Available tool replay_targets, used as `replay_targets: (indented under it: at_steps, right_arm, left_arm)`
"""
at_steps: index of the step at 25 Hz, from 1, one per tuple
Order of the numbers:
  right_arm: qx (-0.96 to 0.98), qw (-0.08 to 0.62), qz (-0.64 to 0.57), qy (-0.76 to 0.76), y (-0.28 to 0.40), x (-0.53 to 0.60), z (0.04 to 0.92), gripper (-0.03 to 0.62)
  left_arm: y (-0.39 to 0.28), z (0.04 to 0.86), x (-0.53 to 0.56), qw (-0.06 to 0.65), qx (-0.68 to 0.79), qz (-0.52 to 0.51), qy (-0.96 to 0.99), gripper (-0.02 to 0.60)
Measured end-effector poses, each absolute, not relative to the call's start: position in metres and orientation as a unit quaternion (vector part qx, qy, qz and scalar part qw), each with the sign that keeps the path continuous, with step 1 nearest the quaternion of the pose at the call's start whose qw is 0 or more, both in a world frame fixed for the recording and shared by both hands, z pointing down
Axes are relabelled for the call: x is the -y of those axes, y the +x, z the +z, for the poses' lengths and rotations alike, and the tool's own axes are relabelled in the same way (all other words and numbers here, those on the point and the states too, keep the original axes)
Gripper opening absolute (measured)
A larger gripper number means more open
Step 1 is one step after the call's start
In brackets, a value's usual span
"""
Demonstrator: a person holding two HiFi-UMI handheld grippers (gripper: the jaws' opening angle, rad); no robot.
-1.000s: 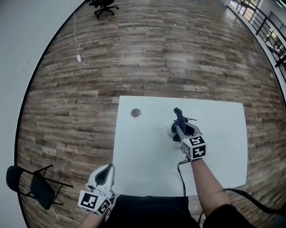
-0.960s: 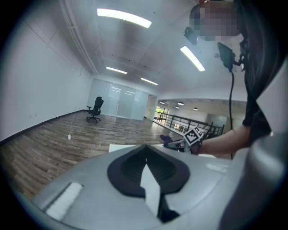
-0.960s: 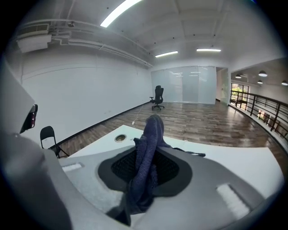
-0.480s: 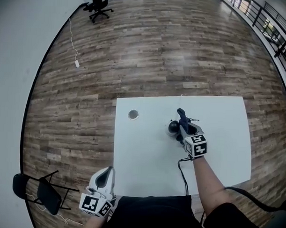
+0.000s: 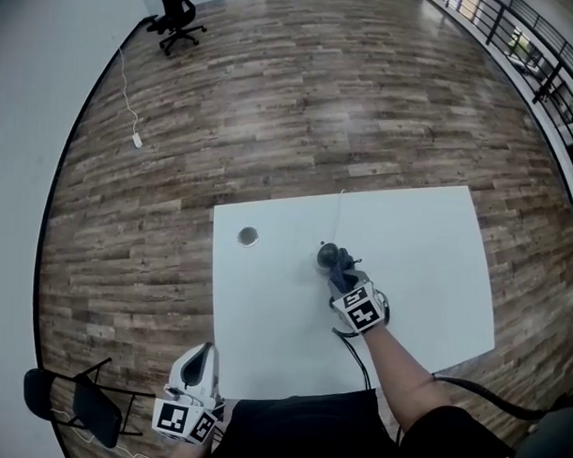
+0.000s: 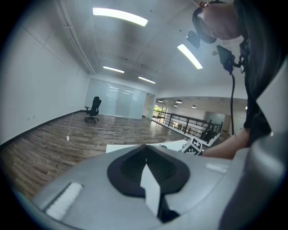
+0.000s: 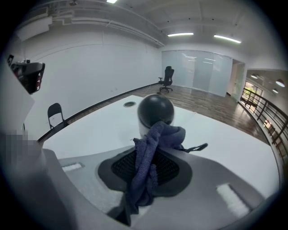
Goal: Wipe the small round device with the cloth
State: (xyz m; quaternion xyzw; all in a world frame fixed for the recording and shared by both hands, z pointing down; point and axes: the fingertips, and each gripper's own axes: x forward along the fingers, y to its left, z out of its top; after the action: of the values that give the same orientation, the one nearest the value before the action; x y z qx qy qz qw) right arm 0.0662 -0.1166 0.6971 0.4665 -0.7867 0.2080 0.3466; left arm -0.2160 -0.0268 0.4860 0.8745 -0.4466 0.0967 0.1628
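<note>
Left gripper (image 5: 208, 350) sits nearest, held off the near edge of the white table (image 5: 435, 266) beside the person's body. Its own view shows the 2 jaws closed together with nothing between them. That view also catches the marker cube (image 6: 193, 146) of the other gripper past its tips, with a forearm (image 6: 225, 148) behind.

Right gripper (image 5: 341, 267) reaches out over the middle of the table, tilted down, its jaws clamped on a blue cloth (image 7: 150, 161). From above the cloth is only a dark bunch; the right gripper view shows it hanging down between the pads and folded over at the tips. The folded end rests against the small round device (image 7: 155, 110) - a dark ball standing on the table just ahead of the jaws. Its pale base shows only in this view, not from above.

Further left on the table lies 1 small round disc (image 5: 248, 235), well apart from the device. Beyond is wood floor - a folding chair (image 5: 74, 394) near the table's corner, an office chair (image 5: 172, 8) far off by the wall, and a railing (image 5: 545, 73) at the far right.
</note>
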Motion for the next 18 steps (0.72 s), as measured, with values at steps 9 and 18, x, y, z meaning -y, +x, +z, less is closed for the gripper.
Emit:
replay_targets:
  at_steps: [9,18]
  right_arm:
    - [0.805,0.337,0.169,0.458,0.049,0.107,0.633,0.089]
    - [0.822,0.306,0.114,0.467,0.065,0.137,0.588,0.089]
  left_arm:
    - [-0.204,0.488,0.027,0.195,0.415,0.073,0.886,0.003]
    - [-0.18,0.463,0.049,0.147,0.448,0.045,0.881,0.003]
